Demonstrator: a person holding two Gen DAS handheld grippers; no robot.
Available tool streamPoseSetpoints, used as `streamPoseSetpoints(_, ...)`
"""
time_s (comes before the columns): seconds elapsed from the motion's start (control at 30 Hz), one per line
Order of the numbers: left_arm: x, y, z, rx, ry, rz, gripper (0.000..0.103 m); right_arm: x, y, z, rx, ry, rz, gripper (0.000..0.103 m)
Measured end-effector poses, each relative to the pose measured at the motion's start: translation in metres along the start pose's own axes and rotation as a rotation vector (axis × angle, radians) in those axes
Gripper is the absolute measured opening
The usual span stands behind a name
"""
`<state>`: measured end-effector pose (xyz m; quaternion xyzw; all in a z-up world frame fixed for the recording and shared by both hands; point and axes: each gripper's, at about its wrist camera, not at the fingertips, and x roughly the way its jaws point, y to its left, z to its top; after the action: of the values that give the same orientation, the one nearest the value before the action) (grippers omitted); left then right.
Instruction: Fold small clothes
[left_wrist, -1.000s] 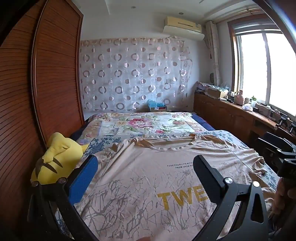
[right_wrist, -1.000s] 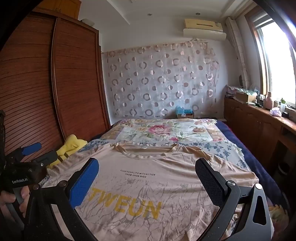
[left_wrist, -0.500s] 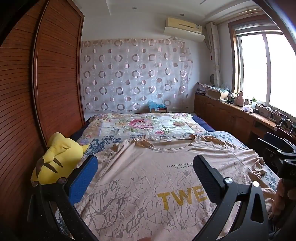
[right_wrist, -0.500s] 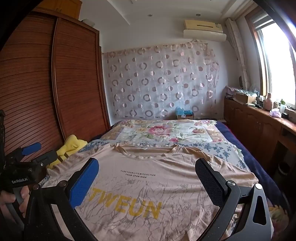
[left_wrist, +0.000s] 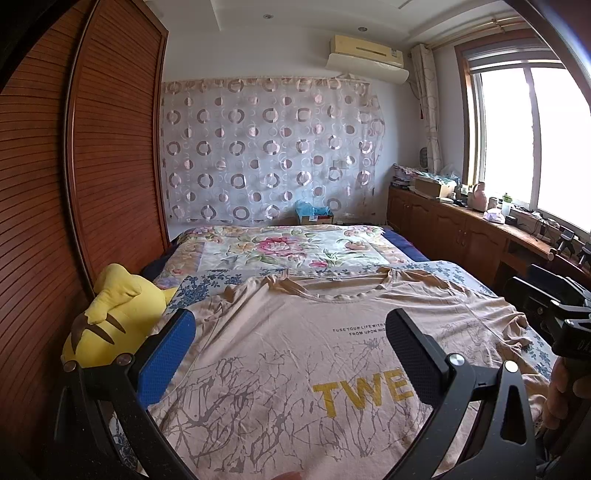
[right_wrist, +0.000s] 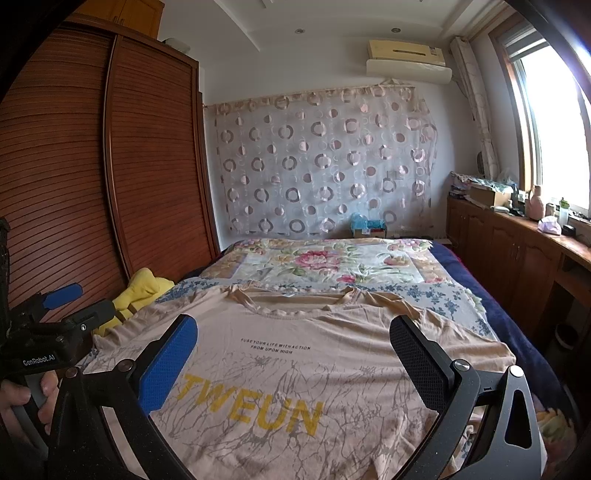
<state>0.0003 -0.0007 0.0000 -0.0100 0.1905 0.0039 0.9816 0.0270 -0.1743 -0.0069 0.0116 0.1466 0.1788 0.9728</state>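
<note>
A beige T-shirt (left_wrist: 288, 350) with yellow letters and grey branch print lies spread flat, front up, on the bed, collar at the far side; it also shows in the right wrist view (right_wrist: 295, 354). My left gripper (left_wrist: 290, 332) is open and empty, held above the shirt's left half. My right gripper (right_wrist: 293, 338) is open and empty above the shirt's middle. The left gripper shows at the left edge of the right wrist view (right_wrist: 62, 306). The right gripper shows at the right edge of the left wrist view (left_wrist: 546, 295).
A yellow plush toy (left_wrist: 110, 310) lies at the bed's left edge beside the wooden wardrobe (left_wrist: 74, 184). A floral quilt (left_wrist: 280, 247) covers the far bed. Wooden cabinets (left_wrist: 461, 236) with clutter run along the right under the window.
</note>
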Motion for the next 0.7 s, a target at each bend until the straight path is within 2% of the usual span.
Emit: streamPoseSetpoints(0.7, 0.0002, -0.0003, 0.0000, -0.001, 0.000, 0.000, 0.103, 0.0029, -0.0010, -0.0017, 0.004, 0.009, 0.004, 0.103)
